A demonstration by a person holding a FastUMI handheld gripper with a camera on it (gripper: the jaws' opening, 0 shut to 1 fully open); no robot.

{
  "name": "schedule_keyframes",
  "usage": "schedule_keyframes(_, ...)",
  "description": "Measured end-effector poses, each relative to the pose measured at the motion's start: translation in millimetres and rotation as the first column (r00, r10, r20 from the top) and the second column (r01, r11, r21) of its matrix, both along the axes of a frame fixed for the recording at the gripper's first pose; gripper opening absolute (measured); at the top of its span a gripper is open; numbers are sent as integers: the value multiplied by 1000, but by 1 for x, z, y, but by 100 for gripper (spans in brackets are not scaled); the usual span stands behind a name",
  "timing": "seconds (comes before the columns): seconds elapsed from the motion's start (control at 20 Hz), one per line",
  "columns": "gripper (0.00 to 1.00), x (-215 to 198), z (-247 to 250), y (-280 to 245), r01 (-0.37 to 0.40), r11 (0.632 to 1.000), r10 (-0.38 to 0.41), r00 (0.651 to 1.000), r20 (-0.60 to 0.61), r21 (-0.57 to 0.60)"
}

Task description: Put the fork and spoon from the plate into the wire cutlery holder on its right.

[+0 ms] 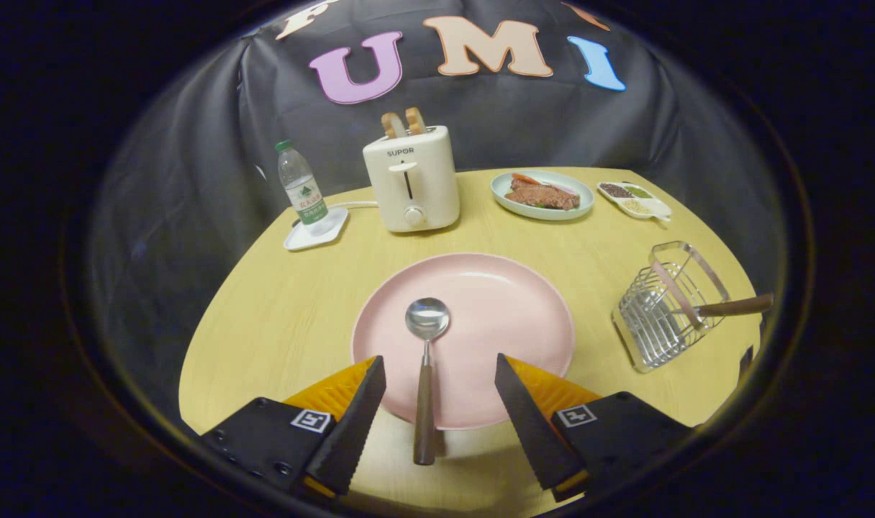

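A spoon with a steel bowl and a brown handle lies on the pink plate, its handle reaching over the plate's near rim toward me. My gripper is open, one finger on each side of the spoon's handle, neither touching it. To the right of the plate stands the wire cutlery holder. A fork with a brown handle rests inside the holder, its handle sticking out to the right.
Beyond the plate stand a cream toaster with two slices of bread, a water bottle on a white coaster, a plate of food and a small divided dish. The round wooden table ends near the holder's right side.
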State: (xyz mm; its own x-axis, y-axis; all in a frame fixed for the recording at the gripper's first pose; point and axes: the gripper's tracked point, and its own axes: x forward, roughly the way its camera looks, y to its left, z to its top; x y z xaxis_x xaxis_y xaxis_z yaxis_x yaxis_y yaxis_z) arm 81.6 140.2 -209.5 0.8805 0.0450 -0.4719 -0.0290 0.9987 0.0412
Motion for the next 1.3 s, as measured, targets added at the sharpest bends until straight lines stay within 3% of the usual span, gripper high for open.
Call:
schedule_keyframes(0.15,97,3,-14,3,-6,1000,6,1000,-17,-13)
schedule_keyframes(0.7,27,8,-41,2,-16,998,11,997,-80,-55)
schedule_keyframes(0.85,13,4,-36,1,-23,998,18,997,-79,-66)
schedule_keyframes(1.3,13,9,1,-9,10,1000,-11,999,-39,-12)
